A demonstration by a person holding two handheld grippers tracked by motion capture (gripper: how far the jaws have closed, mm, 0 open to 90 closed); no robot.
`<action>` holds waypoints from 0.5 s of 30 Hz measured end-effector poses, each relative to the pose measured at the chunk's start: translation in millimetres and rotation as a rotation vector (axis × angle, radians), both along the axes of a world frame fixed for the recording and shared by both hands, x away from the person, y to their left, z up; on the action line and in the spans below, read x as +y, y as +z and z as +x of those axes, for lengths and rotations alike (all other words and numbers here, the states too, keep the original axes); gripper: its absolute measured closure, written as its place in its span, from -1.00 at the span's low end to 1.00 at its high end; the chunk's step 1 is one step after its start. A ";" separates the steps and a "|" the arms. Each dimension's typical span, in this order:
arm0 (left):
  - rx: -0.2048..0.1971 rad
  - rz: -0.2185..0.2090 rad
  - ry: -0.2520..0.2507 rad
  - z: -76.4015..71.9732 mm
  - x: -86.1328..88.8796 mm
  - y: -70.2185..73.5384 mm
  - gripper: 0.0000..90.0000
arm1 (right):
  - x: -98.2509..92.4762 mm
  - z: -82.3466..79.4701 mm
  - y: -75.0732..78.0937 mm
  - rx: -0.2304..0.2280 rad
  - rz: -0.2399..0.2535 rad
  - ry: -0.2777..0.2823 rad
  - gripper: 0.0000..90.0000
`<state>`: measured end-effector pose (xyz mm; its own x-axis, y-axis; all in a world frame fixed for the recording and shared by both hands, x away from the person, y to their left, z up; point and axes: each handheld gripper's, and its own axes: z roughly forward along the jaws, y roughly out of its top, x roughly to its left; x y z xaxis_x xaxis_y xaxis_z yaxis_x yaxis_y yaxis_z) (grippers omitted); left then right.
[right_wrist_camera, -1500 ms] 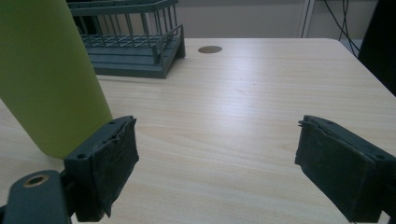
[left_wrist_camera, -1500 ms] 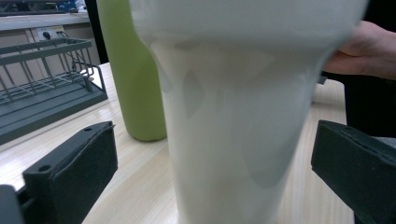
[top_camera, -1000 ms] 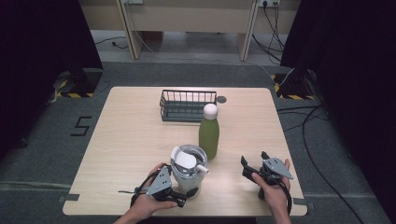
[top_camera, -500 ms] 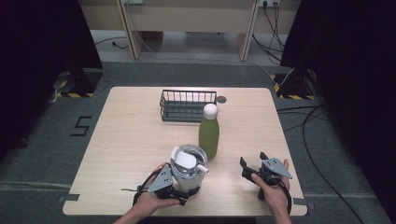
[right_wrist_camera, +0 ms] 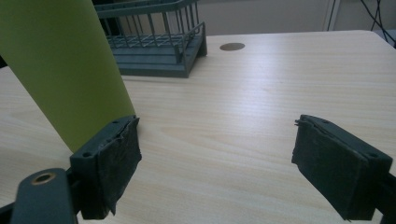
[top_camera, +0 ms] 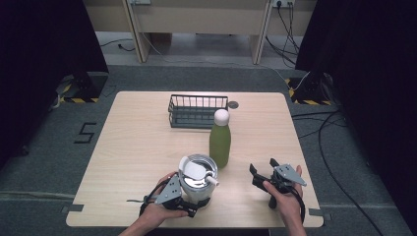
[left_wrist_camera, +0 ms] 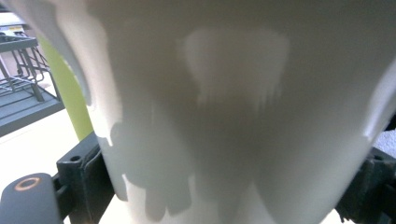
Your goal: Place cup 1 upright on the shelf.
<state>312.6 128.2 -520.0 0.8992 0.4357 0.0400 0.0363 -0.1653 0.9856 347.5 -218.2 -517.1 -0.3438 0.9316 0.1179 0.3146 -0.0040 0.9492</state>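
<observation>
High view: left gripper [top_camera: 196, 199] clamped on white cup [top_camera: 197, 178].

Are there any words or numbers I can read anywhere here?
"5": a big dark number on the grey floor, left of the table.
No words or labels can be read on the green bottle, the white cup or the wire basket.

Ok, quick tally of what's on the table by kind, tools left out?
White lidded cup: 1
Green bottle with a white cap: 1
Dark wire basket: 1
Total: 3
</observation>
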 end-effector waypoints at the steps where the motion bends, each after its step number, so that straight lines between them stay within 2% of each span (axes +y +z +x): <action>1: 0.000 0.001 -0.002 -0.5 -0.7 0.4 -0.77 | -0.3 -0.5 1.3 -0.005 0.002 0.001 -0.67; 7: -0.013 0.014 -0.008 -3.4 -1.5 5.0 -0.77 | -2.2 -1.4 2.7 -0.009 0.008 -0.007 -0.67; 15: -0.018 -0.011 0.009 -3.8 1.7 15.4 -0.77 | -2.2 -2.1 3.8 -0.015 0.009 -0.007 -0.67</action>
